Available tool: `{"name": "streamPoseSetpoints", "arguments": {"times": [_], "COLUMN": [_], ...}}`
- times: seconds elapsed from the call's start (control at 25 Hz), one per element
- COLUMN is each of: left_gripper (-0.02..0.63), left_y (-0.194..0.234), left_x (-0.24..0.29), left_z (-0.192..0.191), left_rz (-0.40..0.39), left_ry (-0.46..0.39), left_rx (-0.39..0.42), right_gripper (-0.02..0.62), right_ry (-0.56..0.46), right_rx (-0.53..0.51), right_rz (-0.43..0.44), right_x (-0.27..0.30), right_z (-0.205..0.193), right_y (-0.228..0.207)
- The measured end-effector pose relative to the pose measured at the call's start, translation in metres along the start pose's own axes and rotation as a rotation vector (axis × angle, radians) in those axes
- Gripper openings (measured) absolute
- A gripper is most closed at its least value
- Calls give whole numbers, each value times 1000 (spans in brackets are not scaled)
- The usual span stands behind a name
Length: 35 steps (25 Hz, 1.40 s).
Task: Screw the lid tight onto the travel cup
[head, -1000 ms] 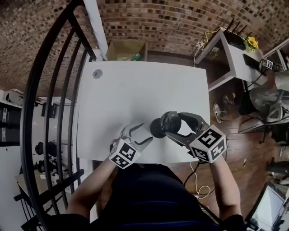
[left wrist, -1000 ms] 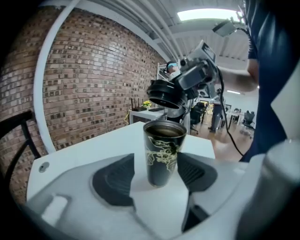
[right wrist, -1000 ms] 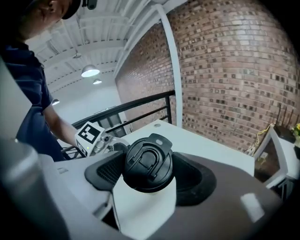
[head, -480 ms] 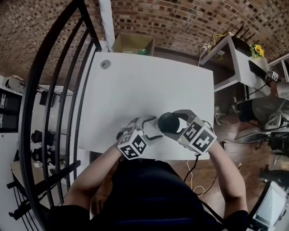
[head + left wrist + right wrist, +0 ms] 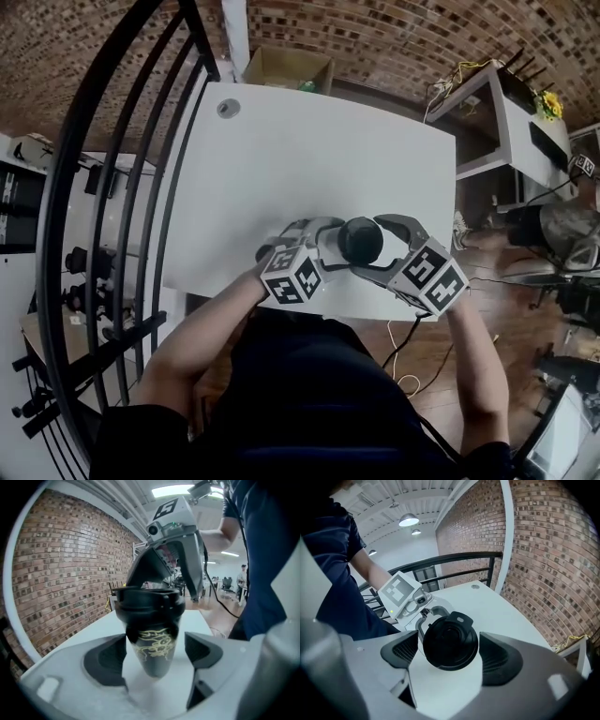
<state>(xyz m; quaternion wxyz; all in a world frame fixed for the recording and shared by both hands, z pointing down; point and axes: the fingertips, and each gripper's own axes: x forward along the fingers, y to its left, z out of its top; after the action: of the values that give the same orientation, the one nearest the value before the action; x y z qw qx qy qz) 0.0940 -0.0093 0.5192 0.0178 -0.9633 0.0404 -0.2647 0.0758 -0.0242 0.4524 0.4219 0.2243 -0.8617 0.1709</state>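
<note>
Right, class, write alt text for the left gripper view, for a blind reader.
A black travel cup with a gold pattern, black lid on, stands between the opening jaws of the left hand-held gripper, pads clear of it. The right hand-held gripper hangs above the lid.

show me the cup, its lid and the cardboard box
cup (image 5: 152,651): left gripper view, on its gold-printed side
lid (image 5: 450,641): right gripper view, on its round top
cardboard box (image 5: 284,67): head view, on its brown middle
</note>
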Motion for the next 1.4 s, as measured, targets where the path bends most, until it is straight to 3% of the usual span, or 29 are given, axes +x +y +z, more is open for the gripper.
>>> {"name": "streamPoseSetpoints", "arguments": {"times": [0.24,0.44,0.56,0.64,0.8,0.88,0.96,1.12,1.28,1.4], "left_gripper": [359,348,350,350,414,417,373,347,348,351], "left_y": [3,4,2,-1,-3,0,5,5,-1,-1], "left_x": [3,-1,-2,-2,3,7,8,4,0,-2], "left_z": [2,4,2,-1,-4,0,4,8,5,3], "left_rz": [61,191,246,222,59,-6,-12,135,311,317], "left_ry": [-8,-59,-71,-62,-6,-2,-16,-51,-81,-85], "left_rx": [-36,-153,-177,-146,-5,11,-6,-54,-167,-176], "right_gripper": [373,371,371,371,370,371,370,370,370,370], "right_ry": [-19,-50,-35,-20,5,-1,-17,-34,-54,-38], "right_rx": [-32,132,200,179,2,-48,-18,145,235,236], "right_rz": [-86,-203,-240,-220,-114,-74,-67,-167,-264,-277], "right_x": [3,3,4,5,3,2,0,-2,0,2], "right_z": [1,2,-2,-2,0,2,1,-10,-8,-6], "right_y": [0,-4,-4,-2,0,-1,-4,-11,-4,-3]}}
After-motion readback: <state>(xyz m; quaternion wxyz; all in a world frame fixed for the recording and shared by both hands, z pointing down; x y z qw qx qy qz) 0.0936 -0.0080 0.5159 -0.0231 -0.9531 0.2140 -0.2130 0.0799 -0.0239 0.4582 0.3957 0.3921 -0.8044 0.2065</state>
